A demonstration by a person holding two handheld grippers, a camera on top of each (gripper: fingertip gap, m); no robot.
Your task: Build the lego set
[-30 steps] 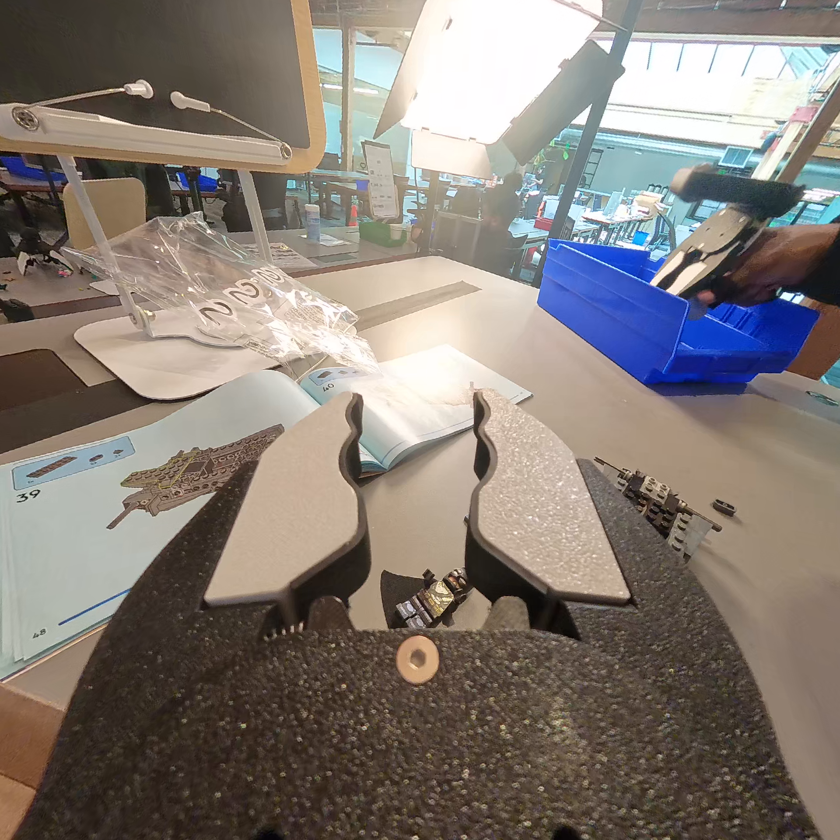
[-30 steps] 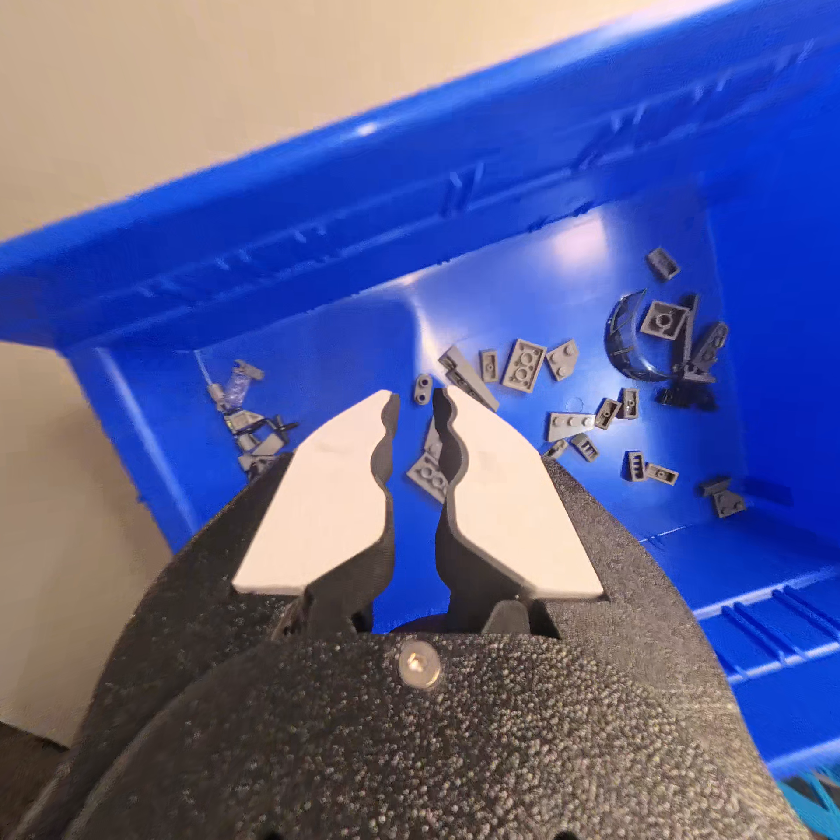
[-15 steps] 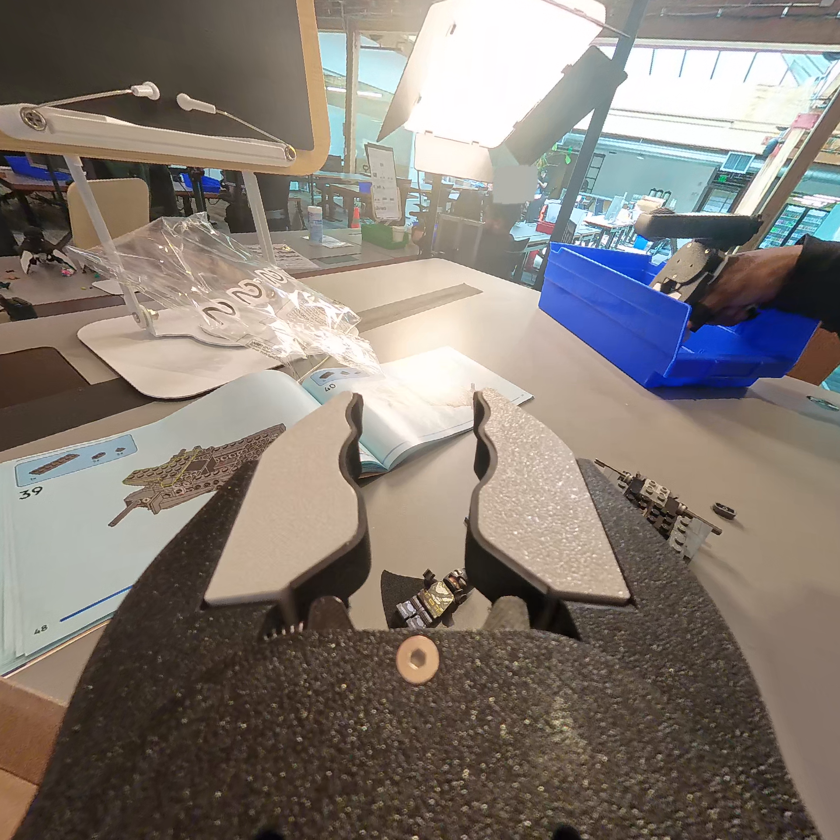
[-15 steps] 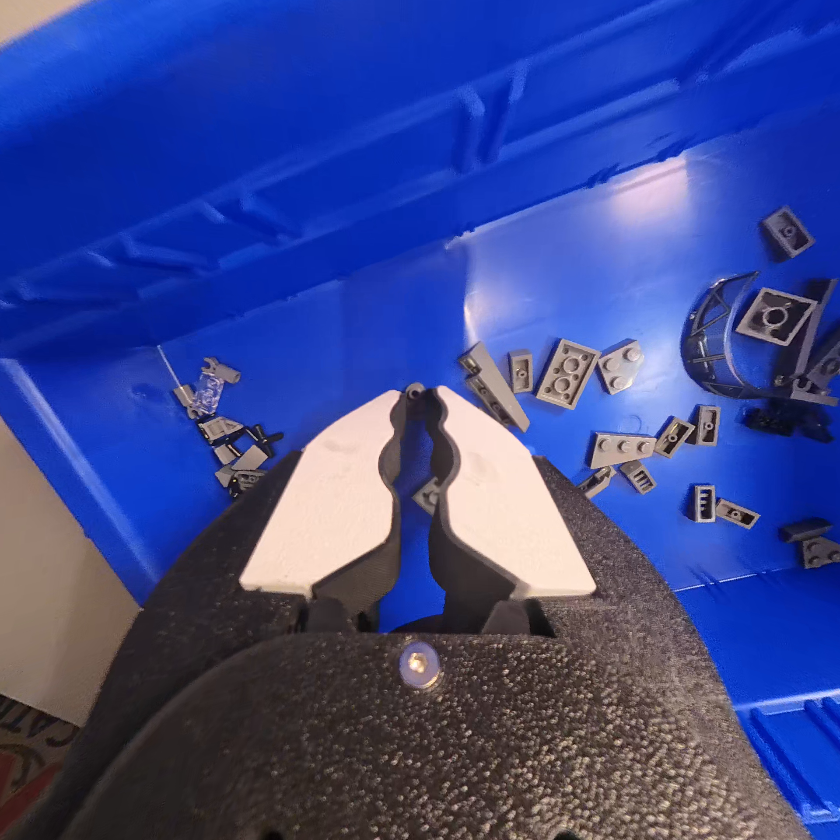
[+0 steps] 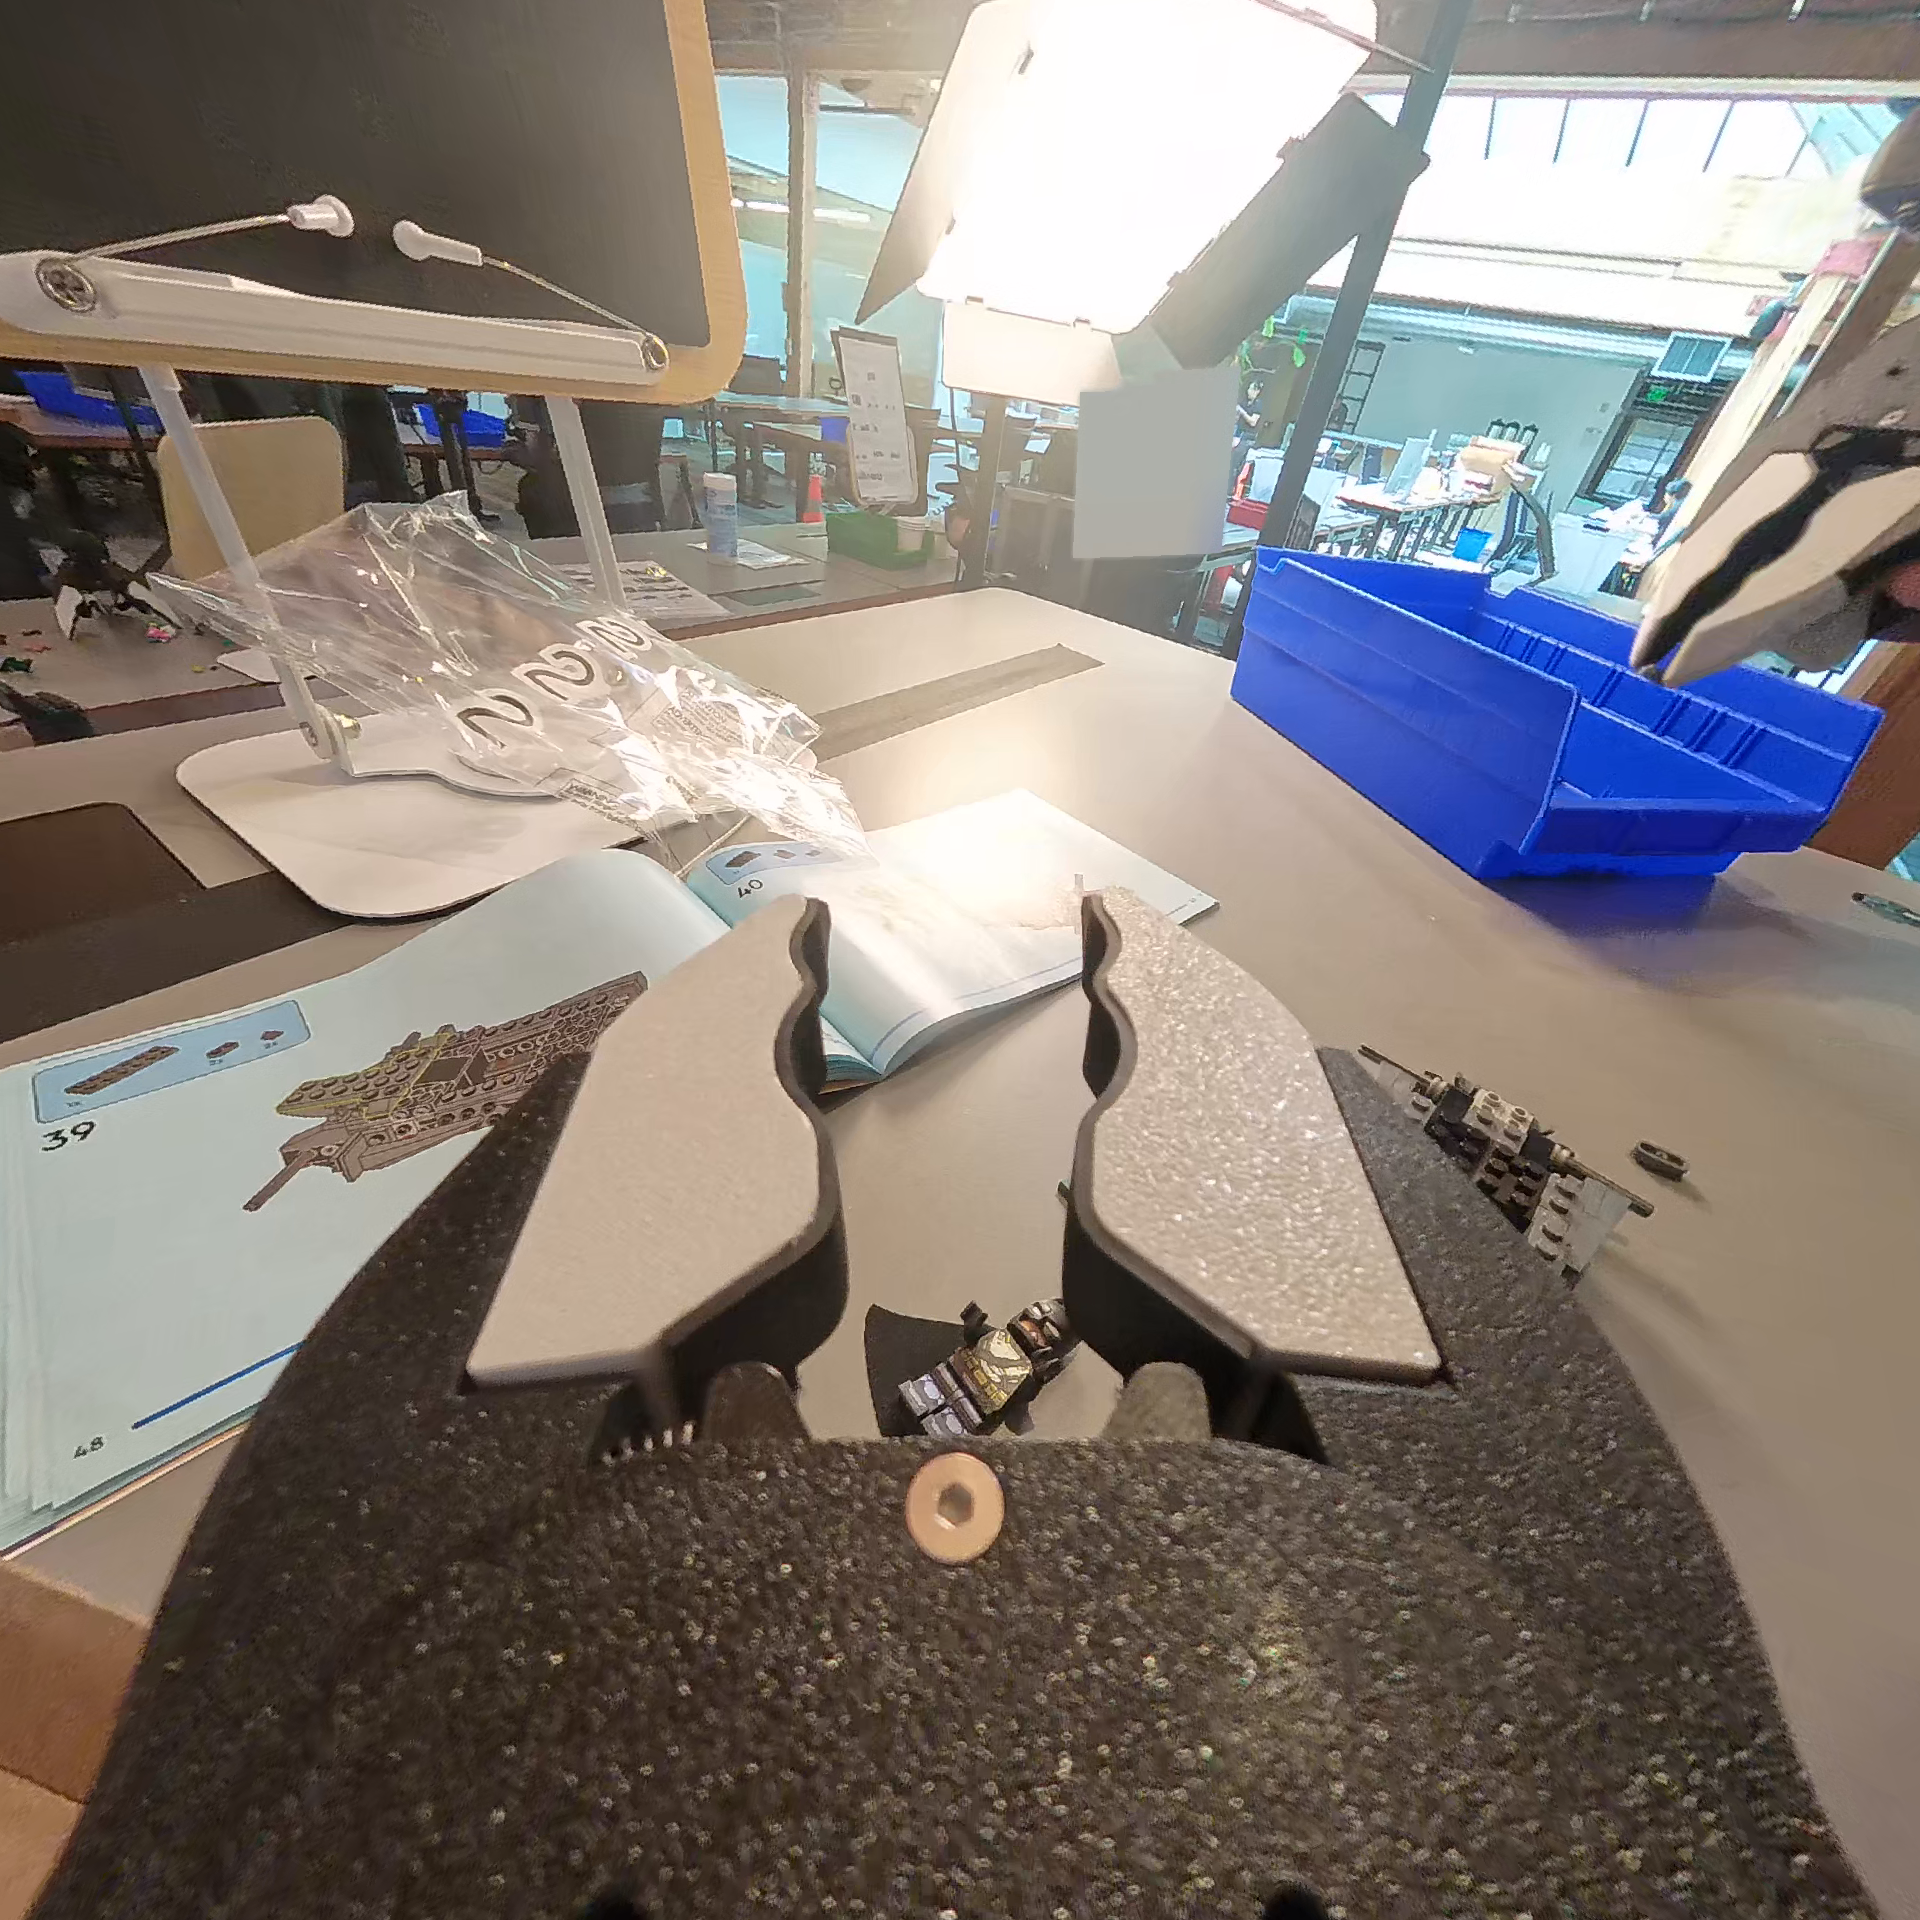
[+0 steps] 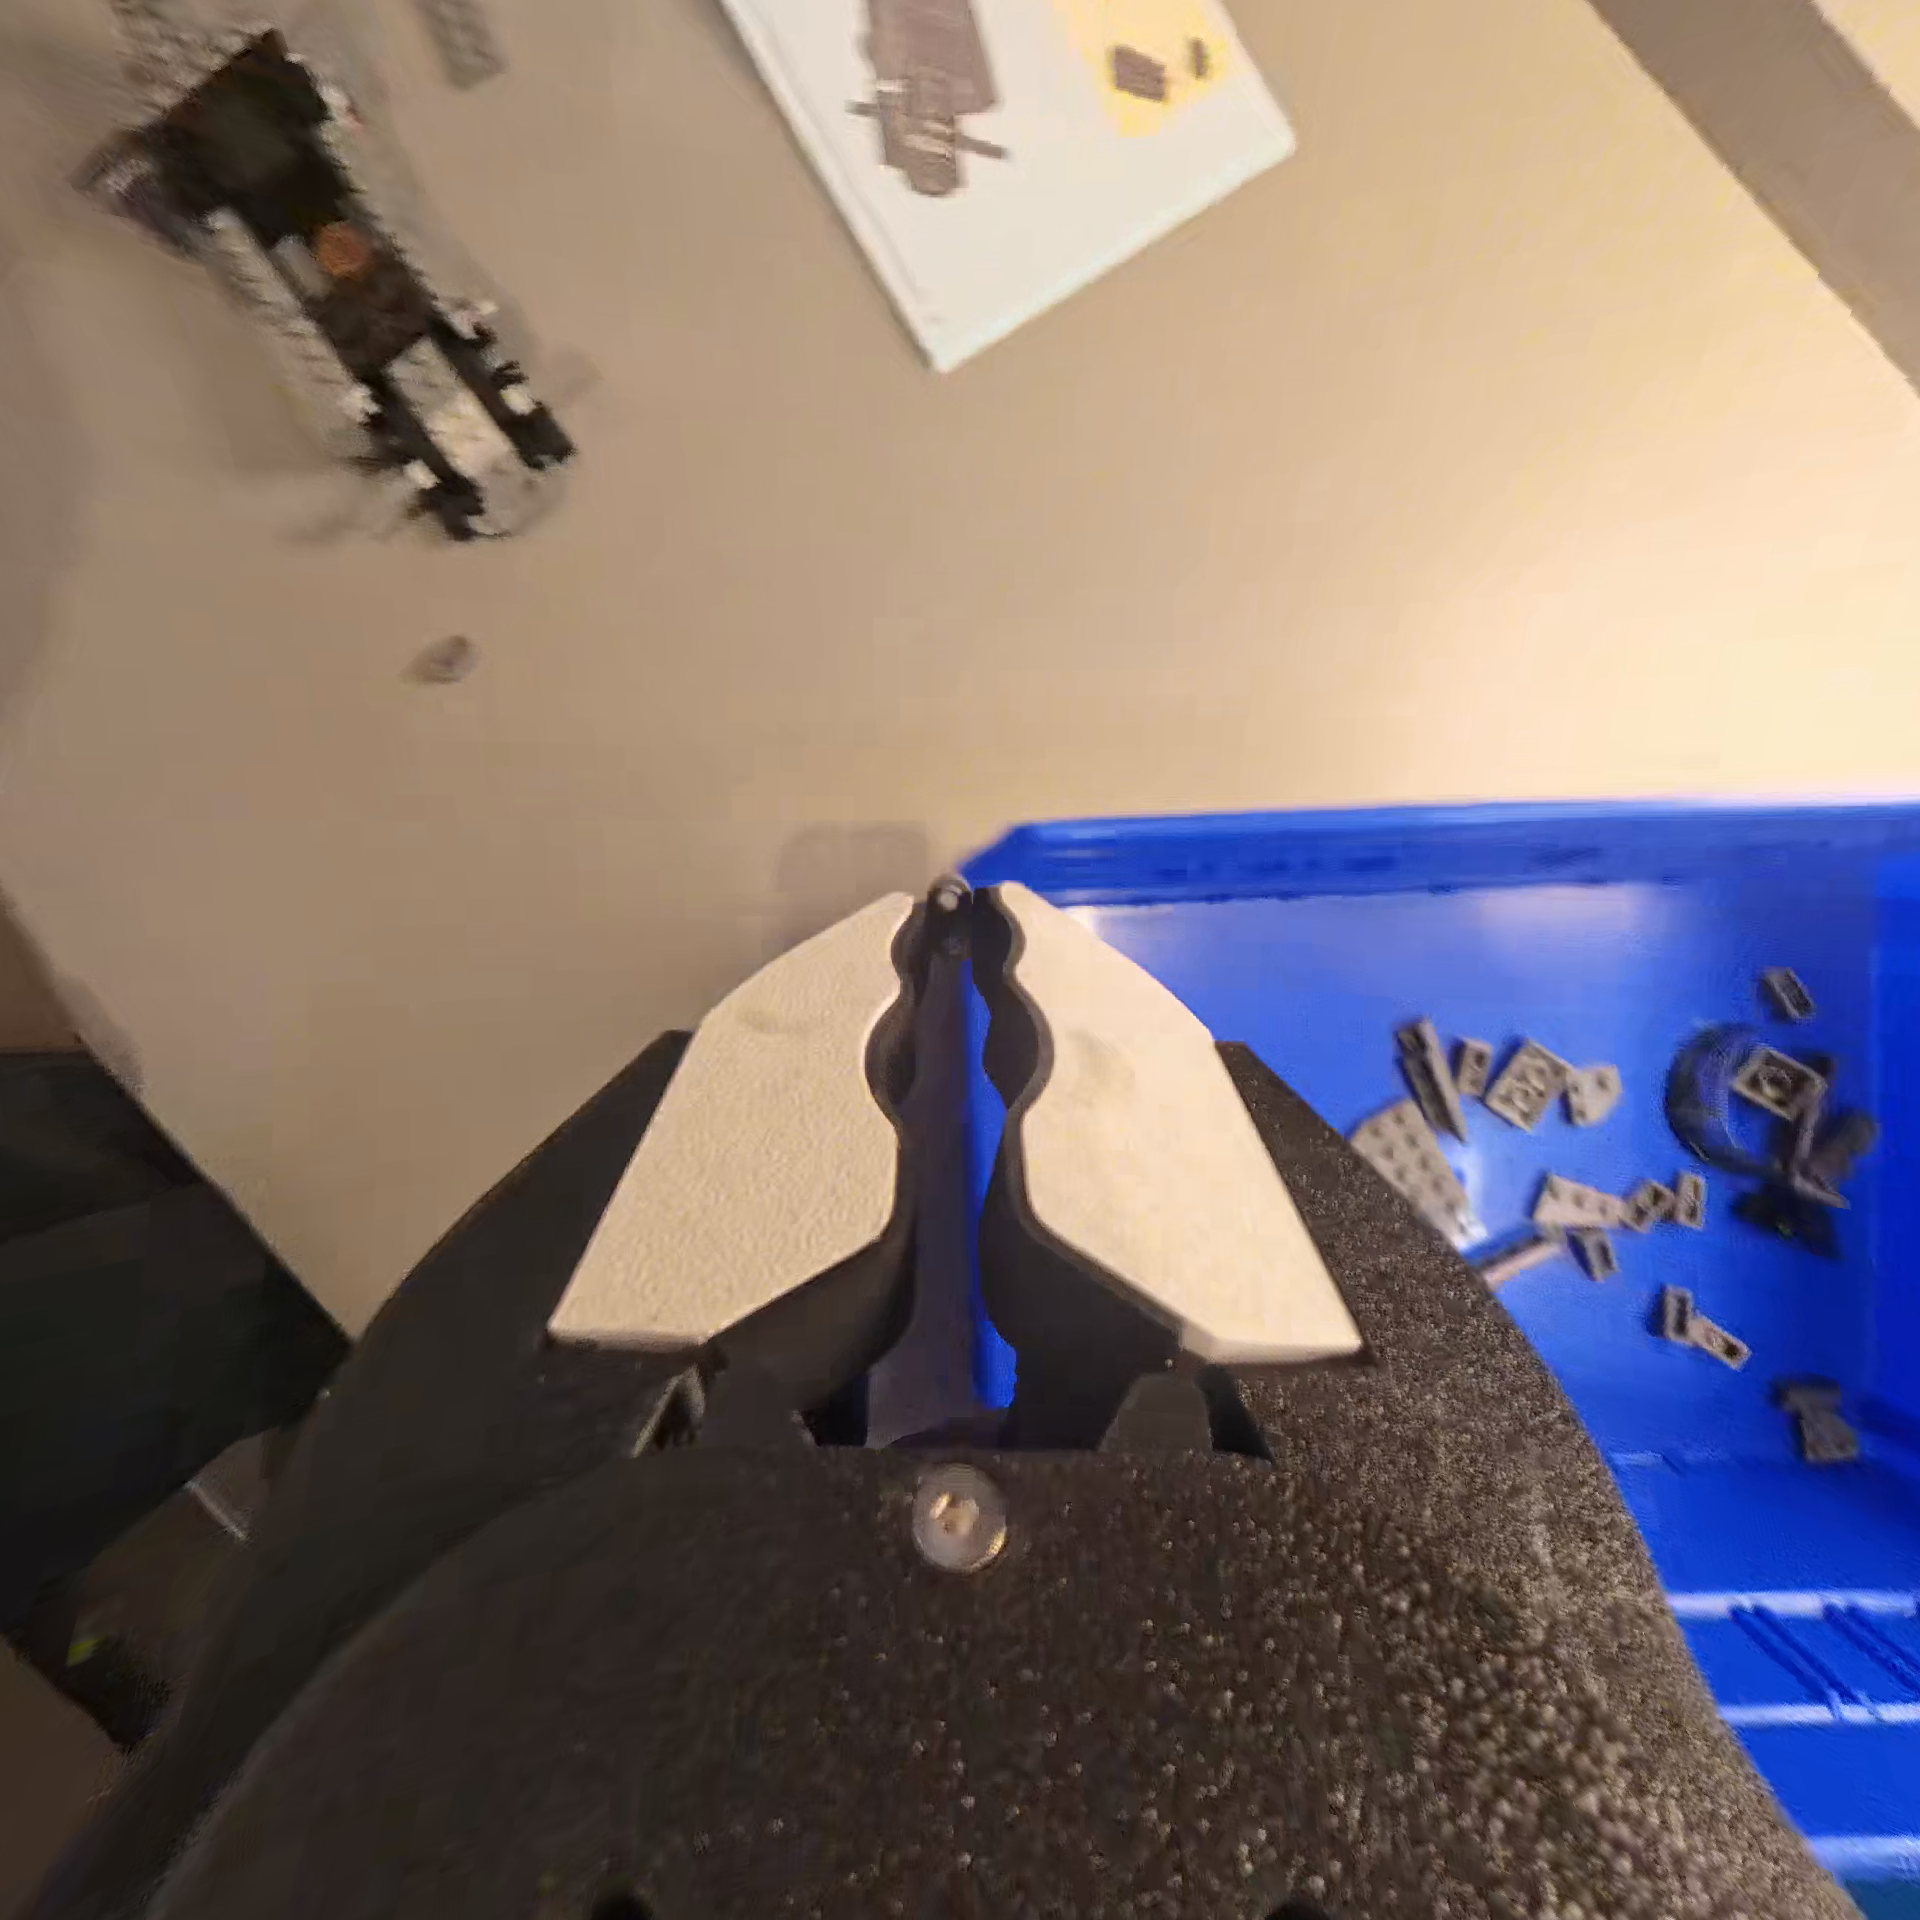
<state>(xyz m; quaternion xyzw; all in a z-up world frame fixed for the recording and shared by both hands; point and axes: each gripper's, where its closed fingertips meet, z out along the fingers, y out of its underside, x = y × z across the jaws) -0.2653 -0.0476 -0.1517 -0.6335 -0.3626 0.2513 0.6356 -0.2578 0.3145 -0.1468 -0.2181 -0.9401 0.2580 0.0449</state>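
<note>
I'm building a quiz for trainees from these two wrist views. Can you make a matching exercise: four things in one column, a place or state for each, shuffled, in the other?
Things:
1. left tool
2. right tool
3. minifigure
4. loose grey bricks

Places or states:
A. lying on the floor of the blue bin
B. lying on the table between two wide-open fingers
C. open, holding nothing, above the instruction booklet
D. closed on a small dark grey piece at the tips

Pairs: 1-C, 2-D, 3-B, 4-A
</note>
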